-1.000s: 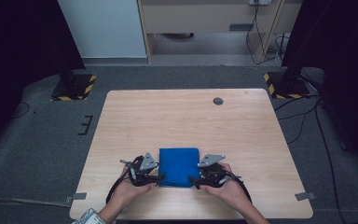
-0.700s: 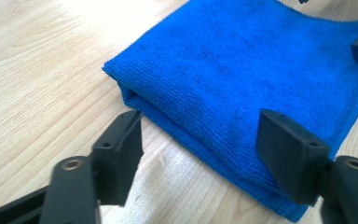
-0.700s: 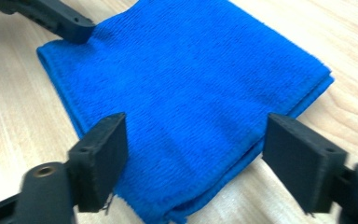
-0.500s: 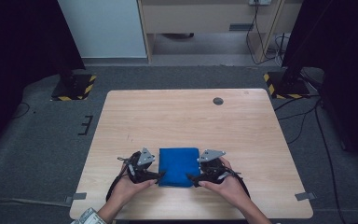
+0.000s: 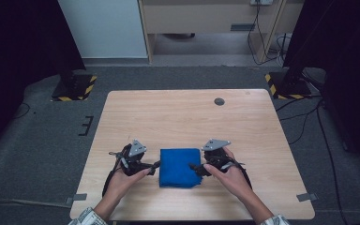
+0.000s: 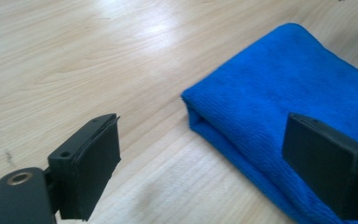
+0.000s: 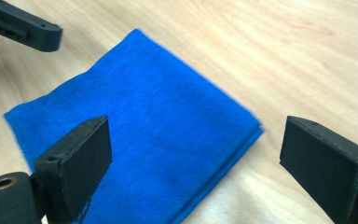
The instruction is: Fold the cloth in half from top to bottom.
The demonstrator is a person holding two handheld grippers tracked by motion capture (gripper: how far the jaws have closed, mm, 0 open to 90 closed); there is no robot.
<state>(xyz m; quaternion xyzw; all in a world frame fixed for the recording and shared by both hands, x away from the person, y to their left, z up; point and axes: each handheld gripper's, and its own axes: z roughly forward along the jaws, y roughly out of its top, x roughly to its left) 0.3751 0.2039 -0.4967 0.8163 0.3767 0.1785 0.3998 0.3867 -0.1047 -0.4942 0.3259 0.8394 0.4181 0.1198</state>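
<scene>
Blue cloth (image 5: pixel 180 167): folded into a near-square, layered pad with a ribbed texture. It lies flat on the wooden table (image 5: pixel 178 117), near the front edge, roughly centred. Stacked edges show along one side; corners are rounded.

Open tabletop beyond the cloth

Only the folded blue cloth (image 5: pixel 180 167) lay between the tools; the bare tabletop (image 5: pixel 178 117) stretched behind it.

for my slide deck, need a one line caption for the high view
Folded blue cloth on the wooden table, an open tool on each side: left tool, right tool.
</scene>
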